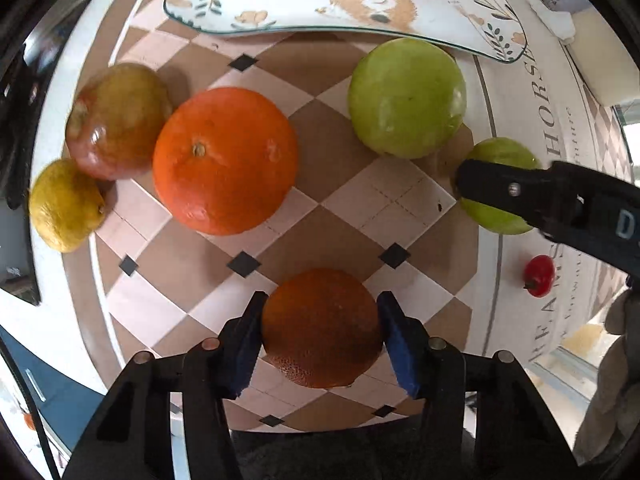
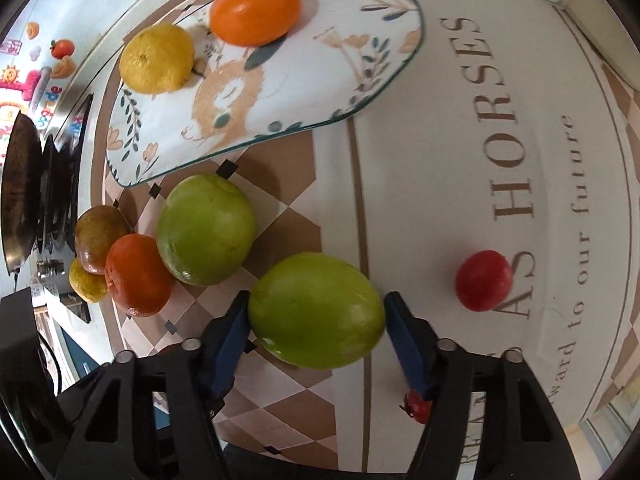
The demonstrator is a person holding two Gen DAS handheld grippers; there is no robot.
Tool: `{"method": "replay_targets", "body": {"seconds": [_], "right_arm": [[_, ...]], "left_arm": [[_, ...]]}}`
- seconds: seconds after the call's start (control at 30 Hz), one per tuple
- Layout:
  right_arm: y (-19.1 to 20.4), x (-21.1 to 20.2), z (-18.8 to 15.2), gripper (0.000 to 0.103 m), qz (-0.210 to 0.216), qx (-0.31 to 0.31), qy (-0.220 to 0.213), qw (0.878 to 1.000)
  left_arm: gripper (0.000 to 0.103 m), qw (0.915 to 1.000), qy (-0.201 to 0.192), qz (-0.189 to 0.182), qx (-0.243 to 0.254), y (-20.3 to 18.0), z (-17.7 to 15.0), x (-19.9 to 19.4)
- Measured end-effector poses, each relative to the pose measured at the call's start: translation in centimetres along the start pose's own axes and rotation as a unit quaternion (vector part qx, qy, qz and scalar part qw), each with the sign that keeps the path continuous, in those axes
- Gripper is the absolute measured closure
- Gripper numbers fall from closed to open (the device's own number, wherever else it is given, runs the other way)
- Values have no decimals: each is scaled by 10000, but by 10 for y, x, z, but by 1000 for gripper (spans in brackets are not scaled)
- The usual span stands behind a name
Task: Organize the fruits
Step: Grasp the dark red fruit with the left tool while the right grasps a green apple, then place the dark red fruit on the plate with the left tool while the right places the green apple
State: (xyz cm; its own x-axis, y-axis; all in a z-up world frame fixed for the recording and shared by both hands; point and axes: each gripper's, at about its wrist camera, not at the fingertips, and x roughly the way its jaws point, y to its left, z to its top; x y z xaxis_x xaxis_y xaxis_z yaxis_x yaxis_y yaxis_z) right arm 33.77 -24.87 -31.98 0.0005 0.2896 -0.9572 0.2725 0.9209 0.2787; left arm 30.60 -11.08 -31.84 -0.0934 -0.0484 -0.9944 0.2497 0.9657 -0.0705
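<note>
In the left wrist view, the left gripper (image 1: 321, 330) sits at the bottom centre, its blue-padded black fingers pressed against both sides of a small, dark orange with pebbled skin (image 1: 322, 328), so the claw is clamped on it. The orange rests on a matte checkered tablecloth of tan and pale pink diamonds (image 1: 332, 148). Above it to the left lies a large, bright, dimpled orange (image 1: 225, 160), touching a glossy red-and-green mottled fruit (image 1: 116, 120) further left, with a bumpy yellow lemon (image 1: 66, 205) at the left edge. A smooth, round green apple (image 1: 407, 98) lies upper right. Along the top edge runs a glazed ceramic plate with leaf and animal prints (image 1: 280, 8).

In the right wrist view, the right gripper (image 2: 316, 312) at lower centre brackets a second smooth green apple, oval in shape (image 2: 316, 310); both blue pads touch its sides, so this claw is closed on it. A shiny small red fruit (image 2: 484, 280) lies to the right on the cream border. On the plate at upper left rest a yellow citrus fruit (image 2: 157, 59) and a smooth orange tangerine (image 2: 255, 7), close together.
</note>
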Motion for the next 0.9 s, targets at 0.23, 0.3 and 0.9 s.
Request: {"method": "replay_targets", "body": {"seconds": [0.23,0.3,0.9], "right_arm": [[5,-2,-3,37,-42,-148,12,9999],[6,-9,-6,37,29,-157,-8,9999],[57,-42,112,37,-350,-1223,-362,9912]], "left_arm": [[51,9997,-238,9,-71,2,7,-17],[51,9992,-384,-98,-84,3,9,-34],[50,9979,-593,-234,-95,65,171,-84]]}}
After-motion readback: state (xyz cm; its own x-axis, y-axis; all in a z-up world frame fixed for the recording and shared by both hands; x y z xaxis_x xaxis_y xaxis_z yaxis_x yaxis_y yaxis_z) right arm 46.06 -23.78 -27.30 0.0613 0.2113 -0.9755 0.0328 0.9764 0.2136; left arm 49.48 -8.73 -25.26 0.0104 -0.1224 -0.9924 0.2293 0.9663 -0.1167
